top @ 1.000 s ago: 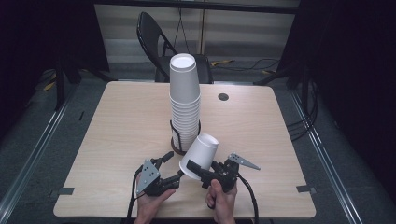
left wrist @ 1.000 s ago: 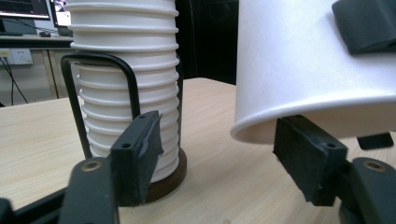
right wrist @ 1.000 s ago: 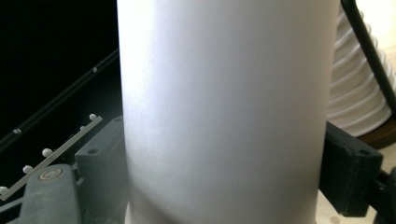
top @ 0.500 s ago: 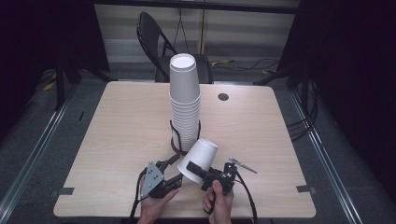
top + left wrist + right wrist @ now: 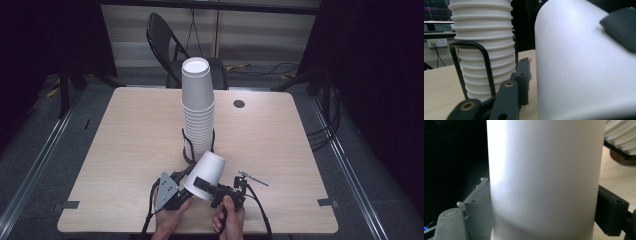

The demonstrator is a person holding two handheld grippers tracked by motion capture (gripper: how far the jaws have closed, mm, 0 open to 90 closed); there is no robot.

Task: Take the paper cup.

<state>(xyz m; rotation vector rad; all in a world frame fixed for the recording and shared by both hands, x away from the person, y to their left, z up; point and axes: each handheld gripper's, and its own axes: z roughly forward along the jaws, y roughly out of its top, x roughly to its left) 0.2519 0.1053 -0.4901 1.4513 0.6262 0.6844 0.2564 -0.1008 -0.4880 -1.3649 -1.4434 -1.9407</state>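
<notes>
We log the right gripper (image 5: 202, 186) at the near edge of the table (image 5: 125, 150), held in the person's right hand (image 5: 229, 220). Its jaws are closed against opposite sides of a single white paper cup (image 5: 206, 175). In the right gripper view that cup (image 5: 544, 180) stands between a grey jaw piece on one side and a black one on the other, both pressed to its wall. From the high view we note the cup is tilted, its closed base pointing up and away toward the stack, its mouth toward the person.

The left gripper (image 5: 181, 179) sits just beside the held cup, in the person's left hand (image 5: 170, 217), with its grey three-cornered plate (image 5: 166, 187) facing up. In the left gripper view one black jaw (image 5: 506, 100) rises from the bottom edge, with the cup's wall (image 5: 584, 70) close along its side. We cannot make out the second jaw, so we cannot tell how far this gripper is open or whether it grips anything.

Beyond both grippers, near the table's middle, a tall stack of white cups (image 5: 197, 107) stands upside down, its lower part ringed by a black wire holder (image 5: 186, 145). The held cup's base is near the foot of the stack.

Farther back we see a dark round grommet (image 5: 239, 104) in the tabletop and a black folding chair (image 5: 167, 45) behind the far edge.
</notes>
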